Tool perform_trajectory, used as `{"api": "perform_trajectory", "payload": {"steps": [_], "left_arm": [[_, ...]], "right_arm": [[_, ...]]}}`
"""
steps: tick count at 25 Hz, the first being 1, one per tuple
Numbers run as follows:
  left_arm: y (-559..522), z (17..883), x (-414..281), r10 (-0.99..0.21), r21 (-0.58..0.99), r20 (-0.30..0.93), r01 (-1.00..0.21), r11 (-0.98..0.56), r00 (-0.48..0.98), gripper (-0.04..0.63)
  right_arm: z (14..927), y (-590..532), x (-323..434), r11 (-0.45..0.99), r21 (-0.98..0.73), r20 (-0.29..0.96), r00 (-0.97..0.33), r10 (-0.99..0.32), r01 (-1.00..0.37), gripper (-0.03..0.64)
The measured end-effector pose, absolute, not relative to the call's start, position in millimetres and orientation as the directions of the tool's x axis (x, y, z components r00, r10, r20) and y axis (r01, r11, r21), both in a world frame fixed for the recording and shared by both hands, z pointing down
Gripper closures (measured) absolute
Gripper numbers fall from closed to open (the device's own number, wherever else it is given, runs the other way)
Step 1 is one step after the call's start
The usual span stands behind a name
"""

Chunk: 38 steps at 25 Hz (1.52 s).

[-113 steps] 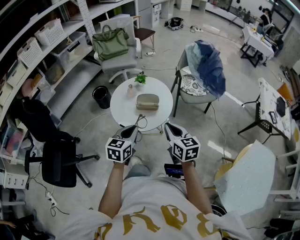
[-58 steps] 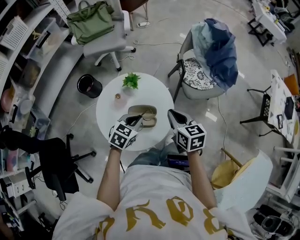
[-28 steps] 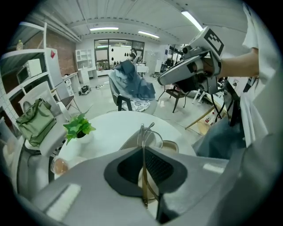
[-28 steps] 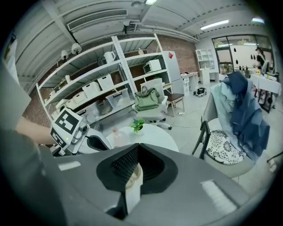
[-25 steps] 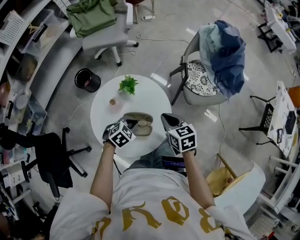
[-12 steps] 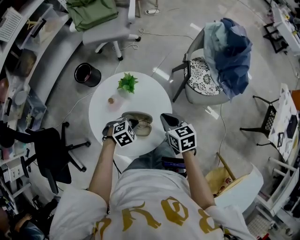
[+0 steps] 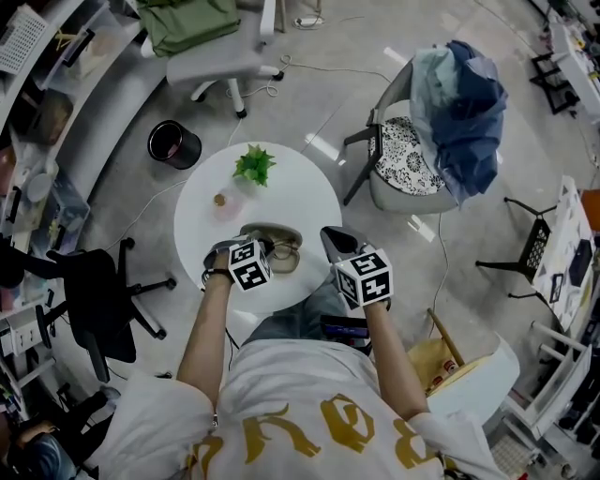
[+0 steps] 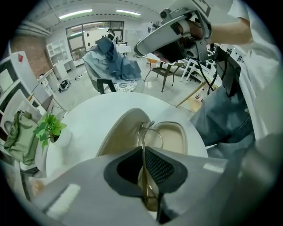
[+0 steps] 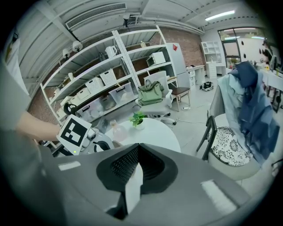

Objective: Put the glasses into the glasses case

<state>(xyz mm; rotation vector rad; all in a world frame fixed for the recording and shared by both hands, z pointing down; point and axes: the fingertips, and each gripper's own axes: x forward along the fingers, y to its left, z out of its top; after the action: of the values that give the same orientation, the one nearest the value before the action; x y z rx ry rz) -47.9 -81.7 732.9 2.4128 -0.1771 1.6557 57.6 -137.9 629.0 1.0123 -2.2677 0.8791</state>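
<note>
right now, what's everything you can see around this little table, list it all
round white table: 1, white, in front of the person
open oval glasses case: 1, beige, table's near side
thin wire-framed glasses: 1, pale metal, over the case
small potted plant: 1, green, table's far side
small pale bottle: 1, pinkish, on the table, nearer than the plant
round bin: 1, black, floor beyond the table
office chair with bag: 1 each, grey and green, far left
chair draped in clothes: 1, blue, far right
swivel chair: 1, black, left
left gripper: 1, grey, shut on the glasses
right gripper: 1, grey, shut, empty
</note>
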Motion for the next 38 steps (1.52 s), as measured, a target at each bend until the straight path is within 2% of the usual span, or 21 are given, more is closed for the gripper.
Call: {"api": "perform_trajectory", "payload": {"steps": [4, 14, 22, 26, 34, 38], "left_arm": [[-86.4, 728.6, -49.7, -0.009, 0.088, 0.929, -0.245, -0.965, 0.369, 0.566], [-85.7, 722.1, -55.1, -0.050, 0.075, 0.920, -0.298, -0.952, 0.390, 0.485], [-92.1, 700.1, -52.9, -0.155, 0.005, 0.890, -0.350, -0.937, 0.428, 0.483], [-93.1, 681.5, -49.7, -0.174, 0.032, 0.865, -0.398, -0.917, 0.471, 0.483], [-91.0, 620.9, -45.1, -0.253, 0.101, 0.755, -0.489, -0.866, 0.605, 0.488], [-95.3, 579.0, -43.5, -0.349, 0.138, 0.649, -0.556, -0.820, 0.676, 0.494]], "right_arm": [[624.4, -139.5, 53.9, 0.520, -0.344, 0.652, -0.597, -0.467, -0.782, 0.592], [611.7, -129.6, 50.4, 0.510, -0.336, 0.639, -0.590, -0.494, -0.792, 0.592], [597.5, -124.0, 52.6, 0.502, -0.306, 0.625, -0.568, -0.535, -0.809, 0.592], [576.8, -123.0, 47.1, 0.514, -0.309, 0.571, -0.588, -0.573, -0.801, 0.592], [532.2, -124.4, 45.2, 0.486, -0.364, 0.462, -0.607, -0.647, -0.795, 0.592], [507.2, -131.1, 58.8, 0.417, -0.374, 0.384, -0.548, -0.743, -0.828, 0.592]]}}
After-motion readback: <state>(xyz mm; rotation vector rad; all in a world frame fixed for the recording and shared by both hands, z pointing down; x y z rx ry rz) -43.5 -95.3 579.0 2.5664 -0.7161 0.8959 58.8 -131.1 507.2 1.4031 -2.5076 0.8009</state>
